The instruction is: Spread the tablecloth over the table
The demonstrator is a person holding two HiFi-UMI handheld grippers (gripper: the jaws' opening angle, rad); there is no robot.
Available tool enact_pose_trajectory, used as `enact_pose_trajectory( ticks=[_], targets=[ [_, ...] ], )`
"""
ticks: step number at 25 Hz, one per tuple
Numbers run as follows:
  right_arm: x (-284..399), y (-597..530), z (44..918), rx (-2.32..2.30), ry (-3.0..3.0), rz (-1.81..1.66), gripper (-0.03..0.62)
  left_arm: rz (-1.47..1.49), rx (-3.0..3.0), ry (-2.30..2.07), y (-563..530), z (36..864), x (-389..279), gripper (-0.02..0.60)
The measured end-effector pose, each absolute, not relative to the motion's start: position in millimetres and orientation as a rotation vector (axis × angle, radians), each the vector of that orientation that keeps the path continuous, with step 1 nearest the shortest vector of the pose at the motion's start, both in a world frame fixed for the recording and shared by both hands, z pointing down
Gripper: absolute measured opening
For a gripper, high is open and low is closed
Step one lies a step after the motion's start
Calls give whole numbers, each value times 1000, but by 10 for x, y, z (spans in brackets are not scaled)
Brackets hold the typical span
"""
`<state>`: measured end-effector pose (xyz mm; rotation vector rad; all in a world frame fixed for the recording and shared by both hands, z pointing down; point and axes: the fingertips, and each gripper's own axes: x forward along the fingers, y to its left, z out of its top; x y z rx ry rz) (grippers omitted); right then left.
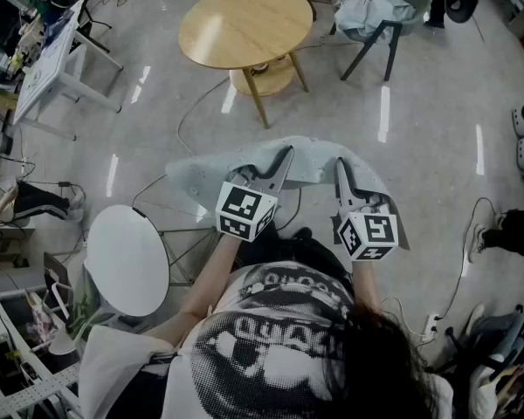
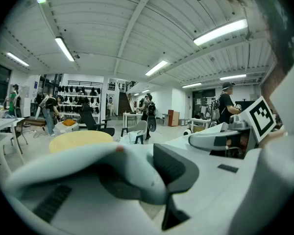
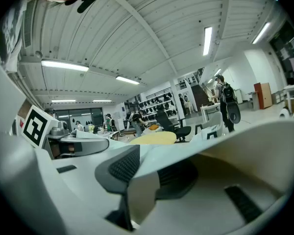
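A pale grey tablecloth (image 1: 307,159) hangs spread between my two grippers, in front of my body and above the floor. My left gripper (image 1: 286,153) is shut on its left part, and the cloth (image 2: 83,165) folds over one jaw against the dark pad (image 2: 175,166). My right gripper (image 1: 339,163) is shut on the right part, where the cloth (image 3: 235,143) passes between its jaws, with an edge hanging below. The round wooden table (image 1: 244,23) stands farther ahead, bare, apart from the cloth.
A small white round table (image 1: 127,260) stands close at my left. Beyond the wooden table is a chair (image 1: 375,11) with fabric on it, and a white desk (image 1: 48,59) is at far left. Cables lie on the floor (image 1: 192,103). People stand in the far background.
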<state>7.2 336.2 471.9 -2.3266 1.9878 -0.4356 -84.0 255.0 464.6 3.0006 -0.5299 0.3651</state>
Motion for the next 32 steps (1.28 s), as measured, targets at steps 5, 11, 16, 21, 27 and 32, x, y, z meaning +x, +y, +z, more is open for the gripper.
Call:
enact_pose_trajectory(
  ticks=[5, 11, 16, 21, 27, 32],
  targets=[
    [68, 3356, 4728, -2302, 1989, -439, 92, 372, 2991, -538, 2541, 4658, -848, 74],
    [55, 3388, 4685, -2262, 1969, -472, 92, 388, 2993, -535, 2555, 4607, -852, 74],
    [84, 3342, 4659, -2243, 1961, -474, 92, 393, 3011, -521, 2504, 4571, -820, 74],
    [150, 3203, 4623, -2217, 1971, -477, 87, 398, 2997, -530, 2378, 4545, -768, 74],
    [207, 2733, 4645, -2175, 2010, -508, 86, 396, 2978, -568, 1946, 4567, -743, 74],
    [361, 2172, 4663, -2166, 2029, -539, 86, 379, 2973, -578, 1399, 4581, -606, 74]
  ],
)
